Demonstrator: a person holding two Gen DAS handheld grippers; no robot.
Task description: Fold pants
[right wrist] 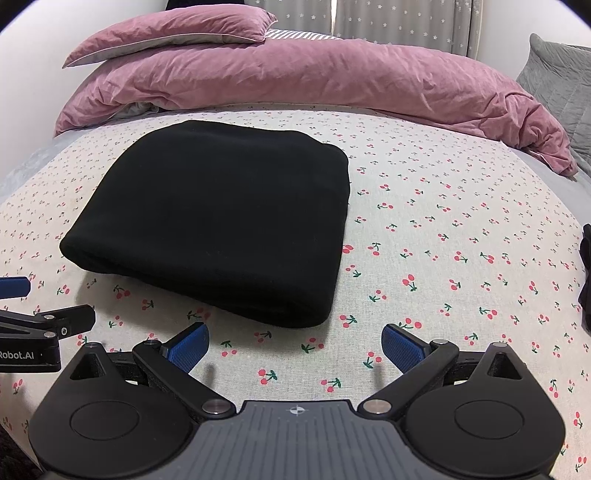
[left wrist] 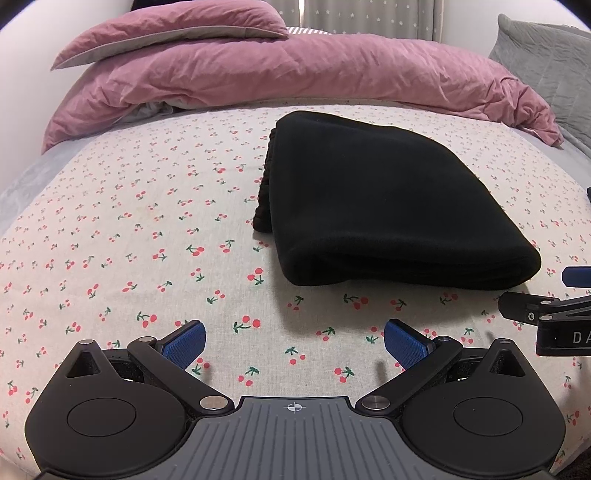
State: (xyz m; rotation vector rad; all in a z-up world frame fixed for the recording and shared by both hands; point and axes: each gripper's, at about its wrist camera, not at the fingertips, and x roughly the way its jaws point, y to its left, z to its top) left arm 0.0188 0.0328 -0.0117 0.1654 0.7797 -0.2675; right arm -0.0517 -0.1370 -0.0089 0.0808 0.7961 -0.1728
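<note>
While both sets of tongs hang low over the near edge of the bed, nothing is between their blue pads: the left tongs (left wrist: 294,345) stand wide apart and empty, and the right tongs (right wrist: 294,345) likewise, side by side and each just short of the cloth. Beyond them the pants (right wrist: 221,221) lie on the cherry-print sheet (left wrist: 129,240) as a thick black bundle, already doubled over several times, with a rounded fold facing the tongs and layered edges showing along its near side. The cloth looks like fleece or a soft knit: light, limp, not slippery, and likely to sag and spill open if lifted by one corner only. A good hold, I judge, would be on the near rounded fold at its two corners, one corner for each tongs, pinching through all layers so the stack moves as one. At the left side a ribbed band (left wrist: 264,192) peeks out, possibly the waistband, and may need tucking. Farther back lie a rumpled pink duvet (right wrist: 332,74) and pillow (left wrist: 177,29).
</note>
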